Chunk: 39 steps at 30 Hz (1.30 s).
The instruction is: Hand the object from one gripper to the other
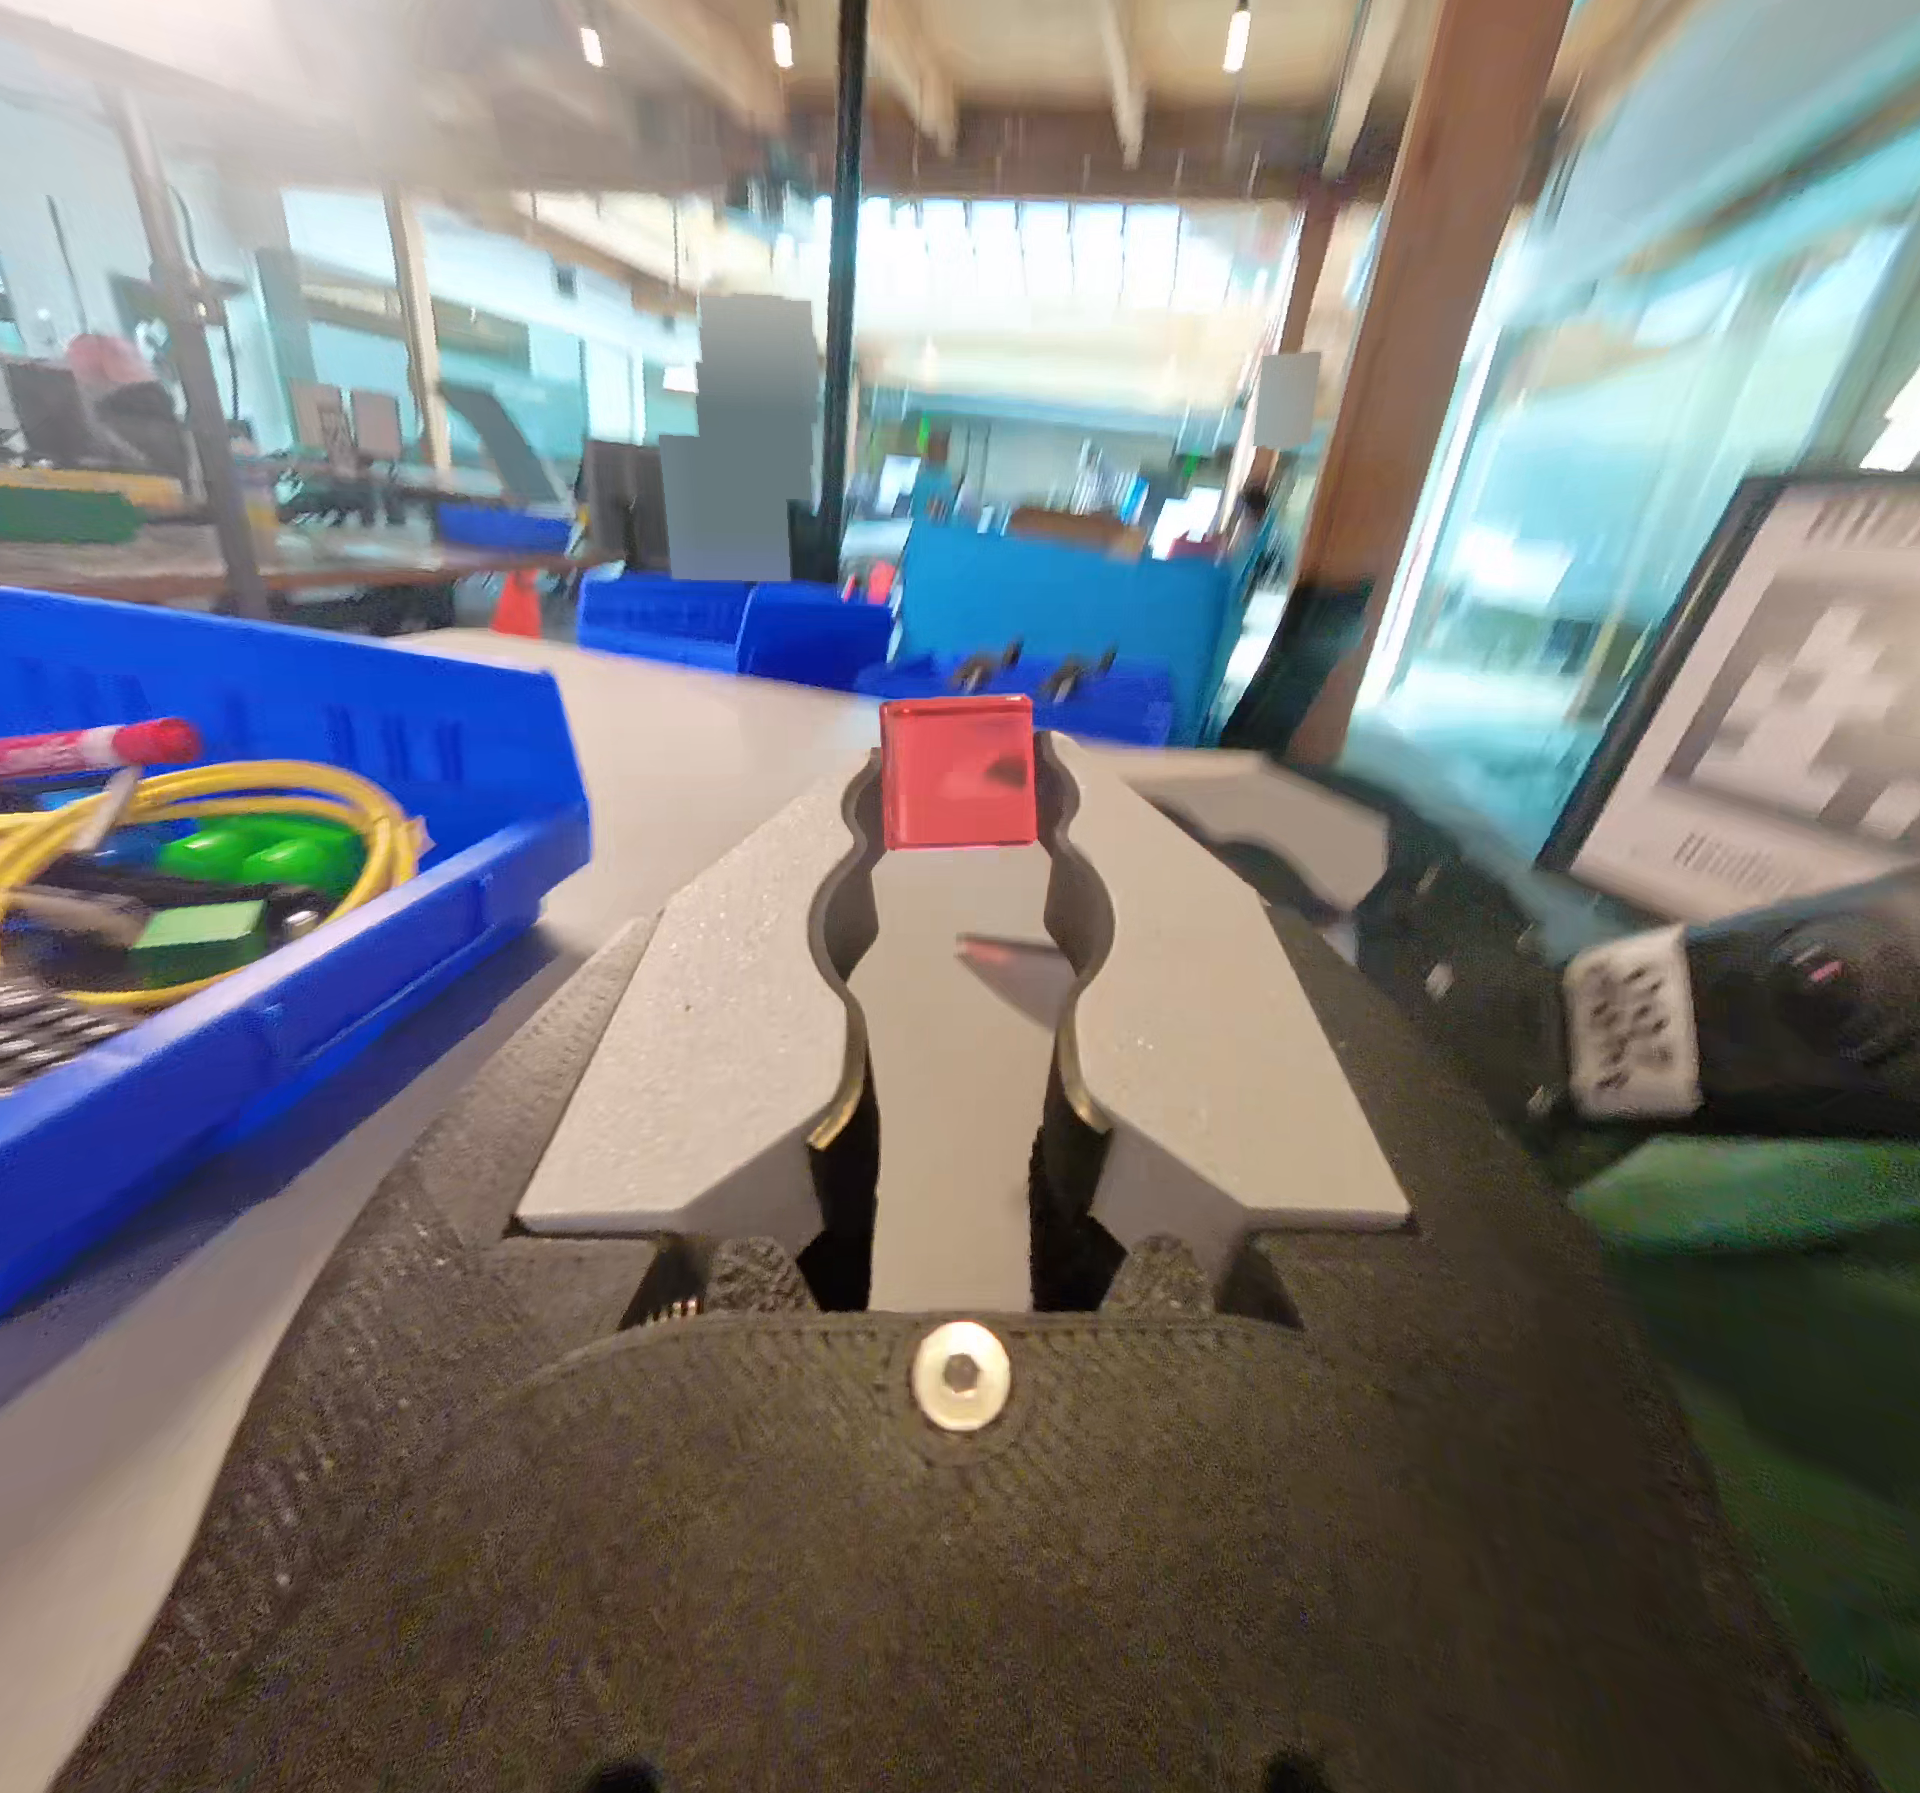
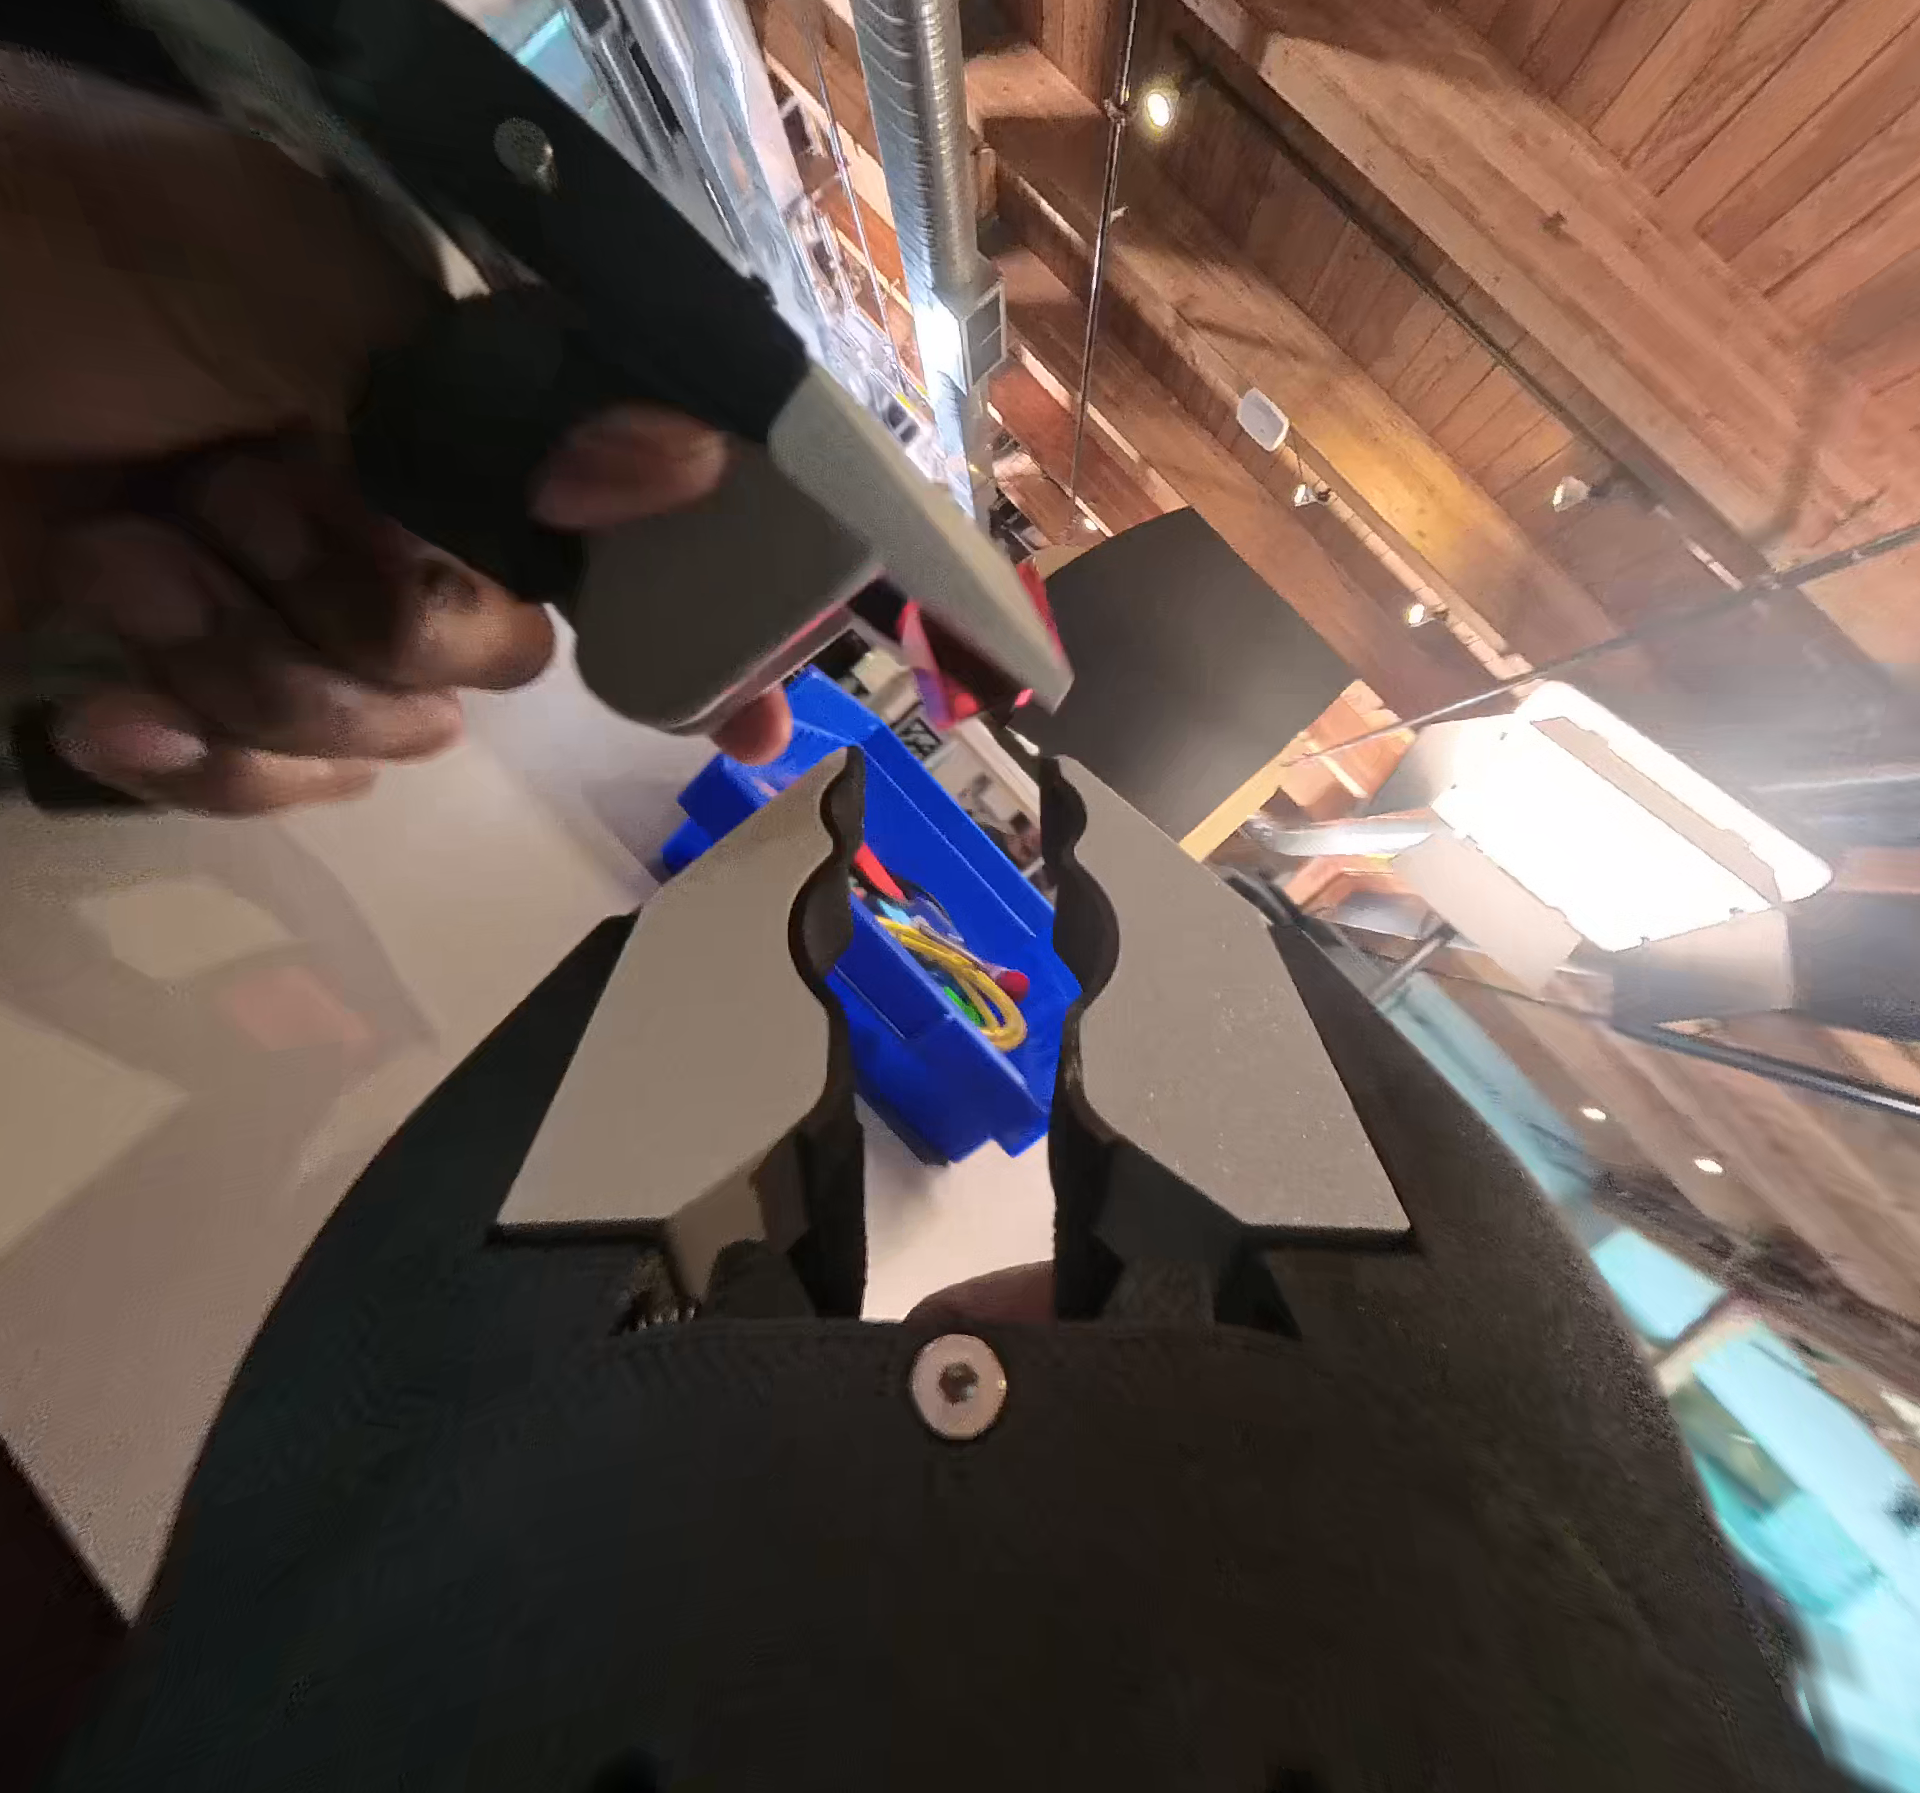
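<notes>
My left gripper (image 1: 957,756) is shut on a small red translucent cube (image 1: 957,775), pinched at the fingertips and held above the grey table (image 1: 675,735). In the right wrist view the left gripper (image 2: 904,689), held by a hand (image 2: 260,600), sits just above and ahead of my right gripper (image 2: 948,772). The red cube (image 2: 935,668) shows between the left gripper's fingers. My right gripper is open and empty, its tips a short way below the cube and apart from it. One grey finger of the right gripper (image 1: 1278,813) shows at the right of the left wrist view.
A blue bin (image 1: 312,704) with a yellow cable, green parts and a red marker lies at the left; it also shows below the right gripper (image 2: 935,1078). More blue bins (image 1: 790,631) stand at the table's far edge. A screen (image 1: 1766,683) stands at the right.
</notes>
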{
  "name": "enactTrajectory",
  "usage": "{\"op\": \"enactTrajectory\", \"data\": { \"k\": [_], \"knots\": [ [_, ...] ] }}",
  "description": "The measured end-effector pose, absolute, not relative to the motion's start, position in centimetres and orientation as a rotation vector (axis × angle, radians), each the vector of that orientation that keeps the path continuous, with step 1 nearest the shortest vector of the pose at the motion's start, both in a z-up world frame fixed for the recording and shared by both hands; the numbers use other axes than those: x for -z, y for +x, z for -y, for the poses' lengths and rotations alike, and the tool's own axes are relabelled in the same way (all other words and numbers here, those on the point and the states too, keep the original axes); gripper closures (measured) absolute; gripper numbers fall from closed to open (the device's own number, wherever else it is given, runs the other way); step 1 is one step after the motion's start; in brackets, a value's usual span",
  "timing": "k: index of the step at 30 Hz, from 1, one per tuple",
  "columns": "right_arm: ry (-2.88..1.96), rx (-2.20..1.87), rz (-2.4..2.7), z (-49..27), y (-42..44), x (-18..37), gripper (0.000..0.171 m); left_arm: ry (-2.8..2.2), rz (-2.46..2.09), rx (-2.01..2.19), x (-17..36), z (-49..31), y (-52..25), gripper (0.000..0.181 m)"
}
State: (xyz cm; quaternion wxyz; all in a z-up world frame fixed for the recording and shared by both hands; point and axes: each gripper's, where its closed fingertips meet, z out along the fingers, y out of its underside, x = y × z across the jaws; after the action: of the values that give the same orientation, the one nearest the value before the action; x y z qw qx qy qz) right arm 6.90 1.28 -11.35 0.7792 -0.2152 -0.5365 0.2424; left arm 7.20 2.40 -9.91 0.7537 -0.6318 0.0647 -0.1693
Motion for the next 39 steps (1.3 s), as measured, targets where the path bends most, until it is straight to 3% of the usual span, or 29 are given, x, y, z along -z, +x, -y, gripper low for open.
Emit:
{"op": "enactTrajectory", "data": {
  "k": [6, 22, 26, 30, 34, 39],
  "knots": [
    [-0.496, -0.667, 1.105, -0.7, 7.5, 10.2, 0.132, -1.185, 0.035, 0.776, 8.5, -2.6, 8.4, 0.154],
    [-0.530, -0.717, 1.064, -1.5, 7.8, 9.6, 0.143, -1.257, 0.000, 0.857, 9.4, -3.2, 9.9, 0.154],
    [-0.625, -0.818, 1.060, -2.8, 7.8, 9.4, 0.144, -1.227, 0.020, 0.667, 8.7, -2.8, 8.2, 0.132],
    [-0.676, -0.803, 1.056, -3.7, 7.6, 9.5, 0.144, -1.247, -0.043, 0.139, 7.9, -2.1, 5.7, 0.117],
    [-0.662, -0.694, 1.104, -3.4, 6.7, 10.4, 0.144, -1.334, -0.232, -0.344, 7.9, -1.7, 5.8, 0.114],
    [-0.600, -0.567, 1.171, -2.5, 5.9, 11.6, 0.144, -1.564, -0.427, -0.550, 10.9, -2.6, 6.7, 0.121]
  ]
}}
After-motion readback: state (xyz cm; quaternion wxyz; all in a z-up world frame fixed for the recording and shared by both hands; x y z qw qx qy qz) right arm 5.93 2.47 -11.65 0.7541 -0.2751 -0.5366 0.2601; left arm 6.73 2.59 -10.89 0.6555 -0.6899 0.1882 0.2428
